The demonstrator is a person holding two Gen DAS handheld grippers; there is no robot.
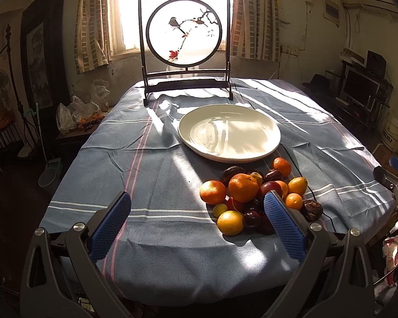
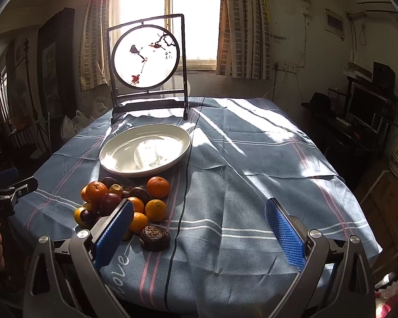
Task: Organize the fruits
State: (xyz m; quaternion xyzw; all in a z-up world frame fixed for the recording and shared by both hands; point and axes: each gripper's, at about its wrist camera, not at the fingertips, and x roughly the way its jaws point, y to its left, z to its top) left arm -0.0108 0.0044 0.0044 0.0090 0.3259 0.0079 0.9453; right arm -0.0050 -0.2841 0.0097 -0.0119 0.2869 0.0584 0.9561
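Looking at where things sit, the fruit pile (image 1: 257,198) is bunched on the blue striped tablecloth (image 1: 151,175) just in front of the empty white plate (image 1: 229,136), nearly touching its near rim. Nothing's on the plate yet, so I'd say the sorting hasn't really started.

Left gripper (image 1: 199,228) is spread wide and holding nothing; the pile lies ahead and off to its right, with its right pad overlapping the nearest dark plums in that view. Right gripper (image 2: 199,235) is also wide open and empty — from its camera the same pile (image 2: 124,201) sits ahead and to the left, right behind its left pad.

So the fruit is basically between the two grippers, and neither is lined up on it. Hard to call which is nearer; both look about equally close. The wrinkled dark fruit (image 2: 155,234) sits a bit apart on the near edge, on the right gripper's side, so that looks like the easy first grab, then forward to the plate — round stuff though, it could roll if nudged
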